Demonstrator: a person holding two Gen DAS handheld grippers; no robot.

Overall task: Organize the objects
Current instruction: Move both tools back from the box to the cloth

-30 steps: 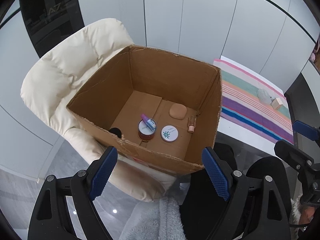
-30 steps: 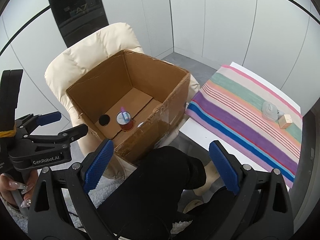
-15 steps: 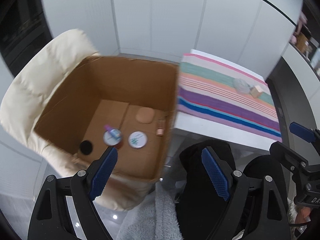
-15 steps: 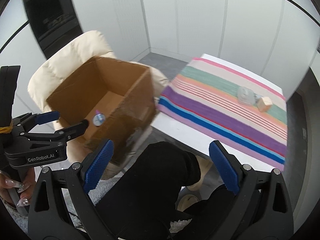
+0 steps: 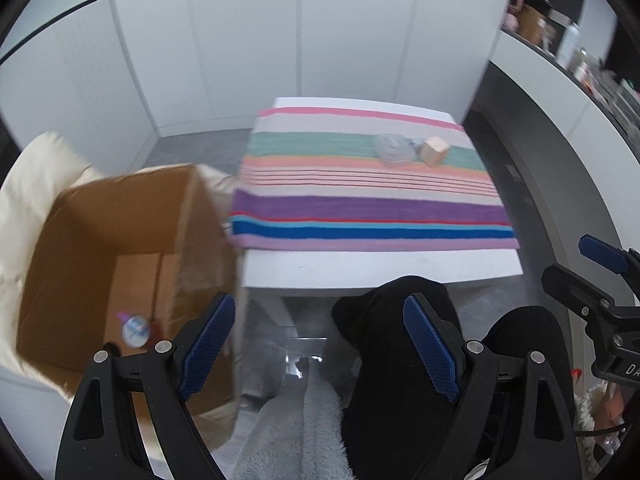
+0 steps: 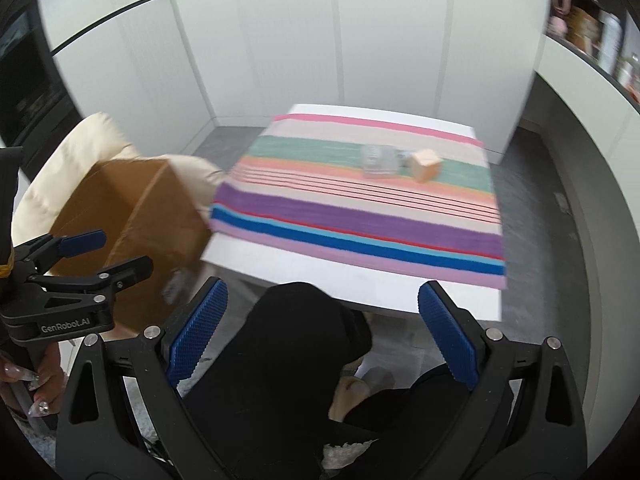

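Note:
A clear glass bottle (image 5: 391, 150) (image 6: 378, 161) lies on the far part of a striped cloth (image 5: 372, 204) (image 6: 360, 204), with a small wooden cube (image 5: 433, 151) (image 6: 425, 165) just to its right. My left gripper (image 5: 320, 340) is open and empty, held over the person's dark-clad knees short of the table. My right gripper (image 6: 322, 328) is open and empty too, also above the knees. An open cardboard box (image 5: 108, 248) (image 6: 132, 232) stands at the left; a jar with a purple-capped item (image 5: 135, 330) shows inside it.
The white table (image 5: 380, 268) (image 6: 360, 284) carries the cloth. The box rests on a cream padded chair (image 5: 24, 184) (image 6: 76, 148). White wall panels stand behind, and a shelf with bottles (image 5: 568, 44) runs at the upper right. A grey fleece (image 5: 296, 432) lies on the person's lap.
Both grippers have swung to the right, away from the box and toward the striped table. The box has slid to the left edge of both views. Both stay open and empty.

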